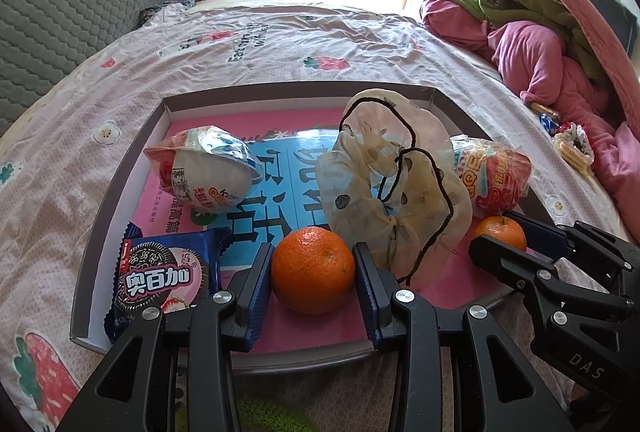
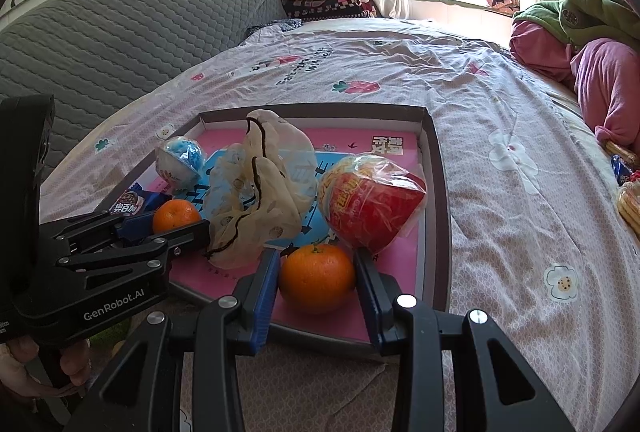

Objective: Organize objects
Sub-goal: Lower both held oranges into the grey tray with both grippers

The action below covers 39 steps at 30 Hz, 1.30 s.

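Observation:
A shallow cardboard tray [image 1: 120,199] with a pink and blue lining lies on the bed. My left gripper [image 1: 314,268] is shut on an orange [image 1: 313,269] at the tray's near edge; it also shows in the right wrist view [image 2: 176,222]. My right gripper [image 2: 317,280] is shut on a second orange [image 2: 318,278], seen small in the left wrist view [image 1: 500,232]. A cream drawstring pouch [image 1: 392,183] stands between them. A white-blue wrapped egg toy [image 1: 204,171], a red wrapped egg toy [image 2: 368,203] and a blue cookie packet [image 1: 160,276] lie in the tray.
The bed sheet [image 2: 500,151] with strawberry and flower prints surrounds the tray. A grey quilted headboard [image 2: 120,39] is at the left. Pink and green clothes [image 1: 540,43] are piled at the right, with snack packets [image 1: 568,143] beside them.

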### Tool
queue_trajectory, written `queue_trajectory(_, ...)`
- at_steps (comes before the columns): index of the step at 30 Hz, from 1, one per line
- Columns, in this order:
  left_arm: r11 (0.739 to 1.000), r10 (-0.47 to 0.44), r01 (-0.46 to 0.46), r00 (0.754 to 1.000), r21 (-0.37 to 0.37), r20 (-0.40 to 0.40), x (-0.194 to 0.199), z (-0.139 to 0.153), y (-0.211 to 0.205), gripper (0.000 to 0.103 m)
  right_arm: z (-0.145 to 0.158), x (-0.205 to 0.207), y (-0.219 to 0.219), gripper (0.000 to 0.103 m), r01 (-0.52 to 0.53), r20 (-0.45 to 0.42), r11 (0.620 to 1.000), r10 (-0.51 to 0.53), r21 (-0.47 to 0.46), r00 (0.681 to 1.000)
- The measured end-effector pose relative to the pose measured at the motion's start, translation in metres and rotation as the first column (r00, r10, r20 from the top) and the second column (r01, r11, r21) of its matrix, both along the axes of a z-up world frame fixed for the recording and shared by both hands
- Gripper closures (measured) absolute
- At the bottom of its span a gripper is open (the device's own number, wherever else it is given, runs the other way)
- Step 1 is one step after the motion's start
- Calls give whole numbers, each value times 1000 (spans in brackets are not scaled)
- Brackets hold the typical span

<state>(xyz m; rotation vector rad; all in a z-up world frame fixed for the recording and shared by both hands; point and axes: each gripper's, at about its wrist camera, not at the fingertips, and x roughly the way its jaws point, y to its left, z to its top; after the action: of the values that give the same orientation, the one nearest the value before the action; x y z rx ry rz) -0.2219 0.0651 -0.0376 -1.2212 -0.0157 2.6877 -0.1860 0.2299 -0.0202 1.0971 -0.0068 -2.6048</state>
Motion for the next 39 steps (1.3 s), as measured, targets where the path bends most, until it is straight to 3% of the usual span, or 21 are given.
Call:
queue_trajectory(18,1000,14,-14,1000,-4,18,3,2,0,62,0,2,2,64,9,4,1000,-9,-13,1000)
queue_trajectory(30,1000,12,-12,1000,-14,12,7,7,1,61,9,6,20,64,38,40,989,-32,-145,999)
queue_trajectory(39,1000,12,-12,1000,-19,8,14,11,2,59,15,10,21,64,37,18,989,-35,-144,999)
